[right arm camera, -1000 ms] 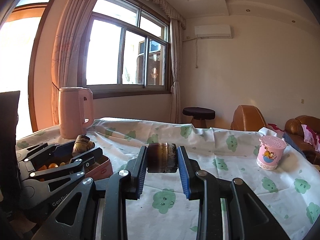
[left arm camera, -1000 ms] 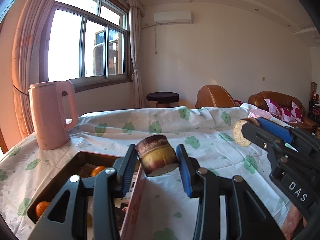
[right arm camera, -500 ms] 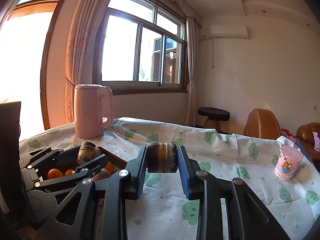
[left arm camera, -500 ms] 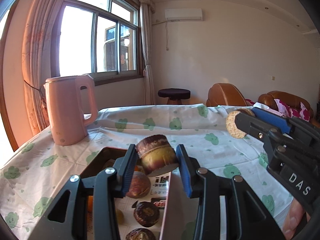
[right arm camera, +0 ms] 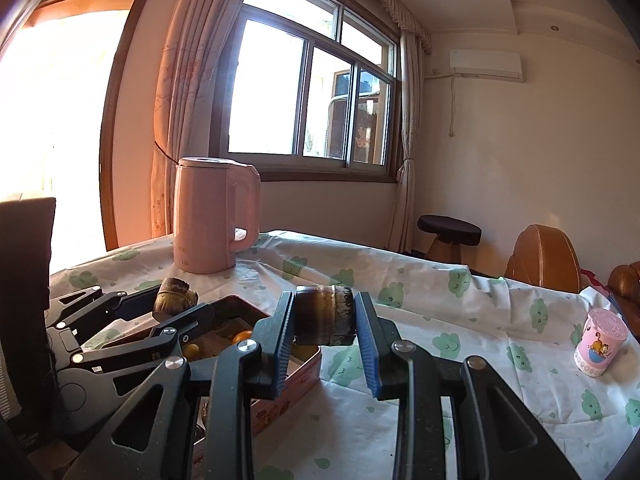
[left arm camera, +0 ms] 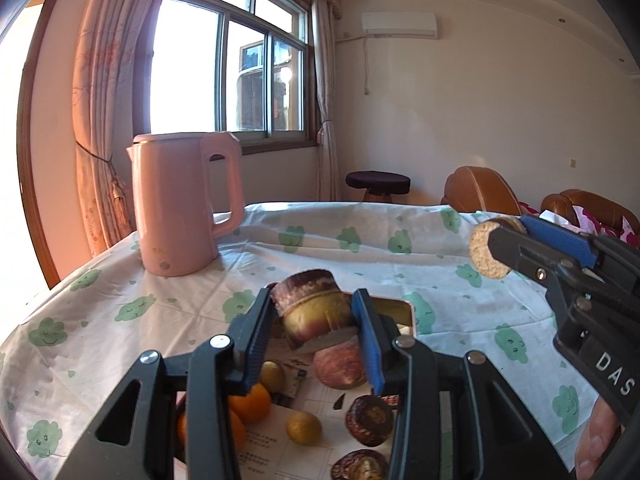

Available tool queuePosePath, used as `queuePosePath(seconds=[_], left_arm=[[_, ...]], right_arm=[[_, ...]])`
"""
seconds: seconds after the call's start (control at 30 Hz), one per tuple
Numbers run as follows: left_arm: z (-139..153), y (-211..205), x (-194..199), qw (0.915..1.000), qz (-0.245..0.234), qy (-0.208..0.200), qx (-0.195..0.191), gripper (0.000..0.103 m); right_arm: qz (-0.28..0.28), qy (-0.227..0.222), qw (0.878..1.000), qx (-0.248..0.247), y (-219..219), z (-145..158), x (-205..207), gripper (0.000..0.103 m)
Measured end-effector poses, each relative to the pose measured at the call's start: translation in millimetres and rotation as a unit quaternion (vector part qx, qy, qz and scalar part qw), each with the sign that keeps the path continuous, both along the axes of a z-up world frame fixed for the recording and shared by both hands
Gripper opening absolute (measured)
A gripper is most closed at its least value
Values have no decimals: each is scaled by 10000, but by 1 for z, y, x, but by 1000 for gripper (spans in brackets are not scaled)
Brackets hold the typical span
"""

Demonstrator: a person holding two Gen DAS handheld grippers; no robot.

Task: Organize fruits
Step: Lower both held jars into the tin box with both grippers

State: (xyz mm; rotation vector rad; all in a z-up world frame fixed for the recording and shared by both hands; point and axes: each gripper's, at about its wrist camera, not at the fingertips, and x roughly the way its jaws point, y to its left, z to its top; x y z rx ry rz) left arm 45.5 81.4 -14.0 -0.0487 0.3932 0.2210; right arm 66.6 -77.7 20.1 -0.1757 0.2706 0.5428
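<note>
My left gripper (left arm camera: pixel 314 314) is shut on a short piece of sugarcane (left arm camera: pixel 314 312), brown and yellow, held above the open fruit box (left arm camera: pixel 394 306). The box holds oranges (left arm camera: pixel 250 402), a reddish apple (left arm camera: pixel 340 364), small yellow fruits (left arm camera: pixel 303 428) and more sugarcane pieces (left arm camera: pixel 368 420). My right gripper (right arm camera: pixel 325 320) is shut on another dark sugarcane piece (right arm camera: pixel 325 320), held above the table just right of the box (right arm camera: pixel 298 364). It shows at the right of the left wrist view (left arm camera: pixel 520 240), its piece's cut end (left arm camera: pixel 486 254) facing me. The left gripper (right arm camera: pixel 176 302) appears at the left of the right wrist view.
A pink electric kettle (left arm camera: pixel 184 204) stands on the table's far left on the white cloth with green clouds (left arm camera: pixel 360 240). A pink cup (right arm camera: pixel 600 342) stands at the table's right edge. A stool (left arm camera: pixel 378 184) and brown sofas (left arm camera: pixel 480 196) lie beyond the table.
Both grippers have moved left toward the kettle side with their sugarcane pieces. The left gripper now hangs over the box interior, and more of the fruit inside shows.
</note>
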Motion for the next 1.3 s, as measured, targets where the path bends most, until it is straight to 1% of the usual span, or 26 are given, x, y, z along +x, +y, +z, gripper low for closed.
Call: queuePosePath(seconds=[0.33,0.73,1.3], left_arm=[[-4,24,-4,9996,256,89,-3,42],[-8,44,-5,9987,448,232,-45,42],[-14,60,-5,9976,590,345,-97,42]], right_arm=[[206,54,9997,-135,26,-6,1,32],[401,95,9988,-249,50,-9,-1,32],[518,345,9973,-400,68,-28,1,32]])
